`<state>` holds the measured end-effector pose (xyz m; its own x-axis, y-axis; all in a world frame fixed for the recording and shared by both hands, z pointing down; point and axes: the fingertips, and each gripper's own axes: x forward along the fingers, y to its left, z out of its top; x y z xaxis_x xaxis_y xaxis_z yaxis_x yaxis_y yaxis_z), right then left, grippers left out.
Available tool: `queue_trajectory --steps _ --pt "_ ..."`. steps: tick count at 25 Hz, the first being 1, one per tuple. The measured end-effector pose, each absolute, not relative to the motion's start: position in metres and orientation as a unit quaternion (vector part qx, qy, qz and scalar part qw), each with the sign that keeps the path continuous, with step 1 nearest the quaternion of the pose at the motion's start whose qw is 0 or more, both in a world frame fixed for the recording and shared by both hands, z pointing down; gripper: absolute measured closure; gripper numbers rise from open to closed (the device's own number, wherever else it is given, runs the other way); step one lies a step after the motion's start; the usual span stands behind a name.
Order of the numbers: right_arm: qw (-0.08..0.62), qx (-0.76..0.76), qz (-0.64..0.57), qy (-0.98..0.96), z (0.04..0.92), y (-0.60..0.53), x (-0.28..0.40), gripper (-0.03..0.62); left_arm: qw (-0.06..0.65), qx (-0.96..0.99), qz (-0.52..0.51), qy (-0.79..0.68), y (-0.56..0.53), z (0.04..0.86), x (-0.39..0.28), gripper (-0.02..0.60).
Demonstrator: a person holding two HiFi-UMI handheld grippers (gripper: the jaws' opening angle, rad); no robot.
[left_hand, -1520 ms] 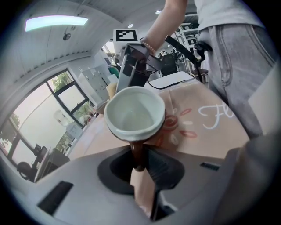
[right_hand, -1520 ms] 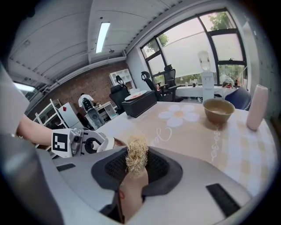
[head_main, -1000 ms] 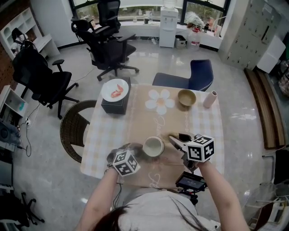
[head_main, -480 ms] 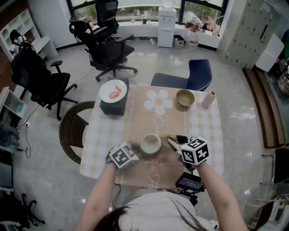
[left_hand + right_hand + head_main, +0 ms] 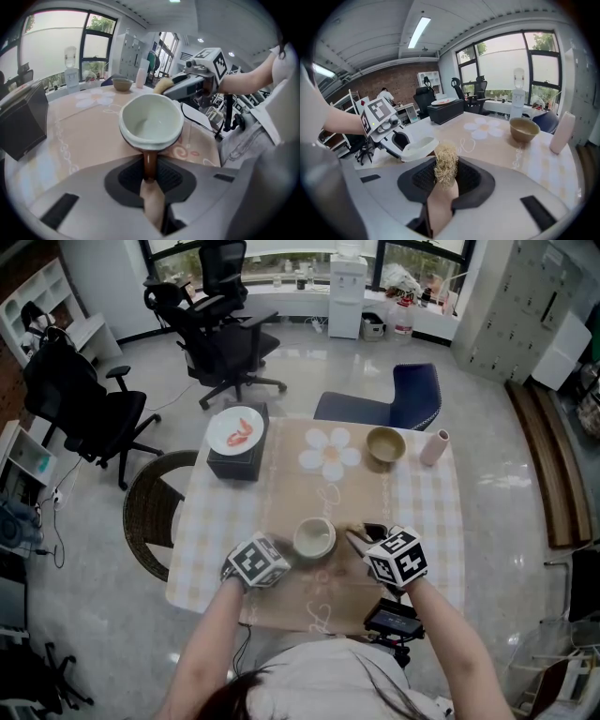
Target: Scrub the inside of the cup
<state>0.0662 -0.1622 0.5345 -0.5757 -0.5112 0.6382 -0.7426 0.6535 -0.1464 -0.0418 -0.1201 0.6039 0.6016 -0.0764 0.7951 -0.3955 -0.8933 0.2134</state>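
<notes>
Squarely, cup handle between left gripper jaws, its bowl just beyond.

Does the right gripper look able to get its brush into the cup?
Probably yes: the cup, held by the left gripper, is empty and open-mouthed, and nothing stands between it and the brush.

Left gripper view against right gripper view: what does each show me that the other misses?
Only the left gripper view: the cup's pale inside, and its brown handle clamped in the left gripper. Only the right gripper view: the right gripper shut on the brush, and the white plate on the black box. Both: the cup, the tan bowl and the table.
</notes>
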Motion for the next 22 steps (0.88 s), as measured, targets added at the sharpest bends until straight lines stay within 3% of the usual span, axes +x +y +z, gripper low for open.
queue_trajectory --steps 7,16,22 --pt "0.222 0.379 0.183 -0.879 0.483 -0.151 0.06 0.502 0.244 0.866 0.411 -0.146 -0.122 0.598 -0.041 0.528" --pt "0.241 0.404 0.2 -0.86 0.504 -0.16 0.07 0.503 0.306 0.853 0.39 -0.164 -0.124 0.591 -0.037 0.528" --pt "0.299 0.385 0.207 -0.848 0.538 -0.155 0.067 0.503 0.339 0.847 0.369 -0.175 -0.125 0.589 -0.036 0.528"
